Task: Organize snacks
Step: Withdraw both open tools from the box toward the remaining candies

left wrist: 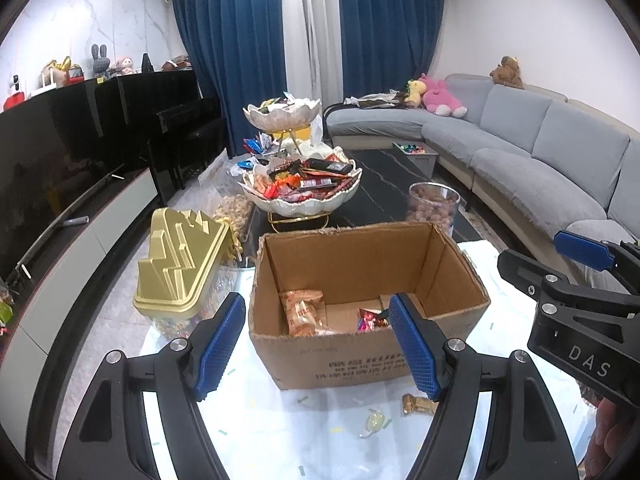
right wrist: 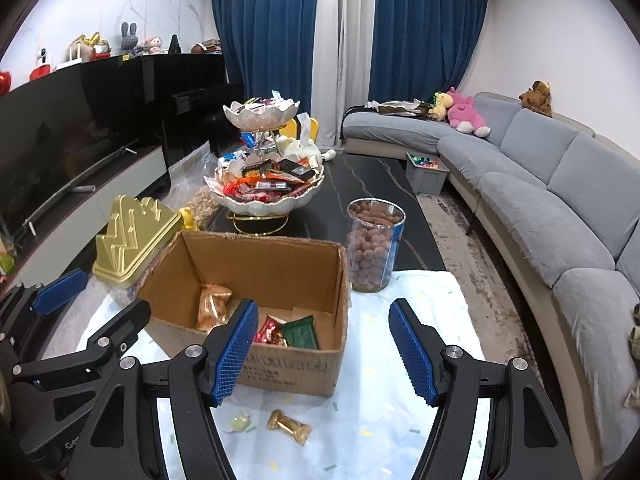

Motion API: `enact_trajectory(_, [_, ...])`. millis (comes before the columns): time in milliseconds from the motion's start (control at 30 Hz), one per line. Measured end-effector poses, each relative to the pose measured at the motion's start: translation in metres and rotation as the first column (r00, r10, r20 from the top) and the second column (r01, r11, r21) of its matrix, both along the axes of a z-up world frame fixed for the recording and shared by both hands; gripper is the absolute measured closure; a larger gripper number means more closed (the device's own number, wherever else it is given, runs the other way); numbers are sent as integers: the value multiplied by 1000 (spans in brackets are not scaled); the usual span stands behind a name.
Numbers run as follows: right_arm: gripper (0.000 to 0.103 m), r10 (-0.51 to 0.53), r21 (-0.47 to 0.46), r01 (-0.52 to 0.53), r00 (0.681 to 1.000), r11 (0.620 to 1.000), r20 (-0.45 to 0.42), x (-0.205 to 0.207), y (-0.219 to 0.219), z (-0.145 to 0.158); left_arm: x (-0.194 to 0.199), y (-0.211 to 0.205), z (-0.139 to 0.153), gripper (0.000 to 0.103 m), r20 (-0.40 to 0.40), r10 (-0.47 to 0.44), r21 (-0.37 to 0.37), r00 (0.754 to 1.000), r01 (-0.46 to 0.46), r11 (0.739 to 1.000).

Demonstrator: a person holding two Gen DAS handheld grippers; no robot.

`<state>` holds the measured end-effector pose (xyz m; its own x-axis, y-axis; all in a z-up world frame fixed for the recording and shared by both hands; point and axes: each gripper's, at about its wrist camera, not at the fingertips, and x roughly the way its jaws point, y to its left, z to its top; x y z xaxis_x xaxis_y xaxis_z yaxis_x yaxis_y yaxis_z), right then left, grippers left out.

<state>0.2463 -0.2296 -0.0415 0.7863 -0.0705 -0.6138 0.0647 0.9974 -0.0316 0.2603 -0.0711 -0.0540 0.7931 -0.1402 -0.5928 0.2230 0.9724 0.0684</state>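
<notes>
An open cardboard box (left wrist: 368,360) (right wrist: 296,368) stands on a white cloth and holds an orange snack bag (left wrist: 302,310) (right wrist: 212,306), a red wrapped snack (left wrist: 370,320) (right wrist: 268,332) and a green packet (right wrist: 302,332). A gold-wrapped candy (left wrist: 418,404) (right wrist: 290,426) and a yellow-green candy (left wrist: 374,422) (right wrist: 240,423) lie on the cloth in front of the box. My left gripper (left wrist: 316,346) is open and empty above the box's near side. My right gripper (right wrist: 324,354) is open and empty, just right of the box; it also shows in the left wrist view (left wrist: 568,264).
A gold lidded container (left wrist: 180,260) (right wrist: 132,236) stands left of the box. A clear jar of brown nuts (right wrist: 374,248) (left wrist: 434,204) stands behind its right corner. A two-tier snack bowl (left wrist: 304,188) (right wrist: 264,188) sits on the dark table. A grey sofa (right wrist: 560,200) runs along the right.
</notes>
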Motion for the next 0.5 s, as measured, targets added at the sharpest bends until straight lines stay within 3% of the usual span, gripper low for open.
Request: enact_trajectory(500, [34,13,-4,-13,999,1000,-31,-15,-2,-27,-15,-1,-26,29,-36,-16,9,999,16,1000])
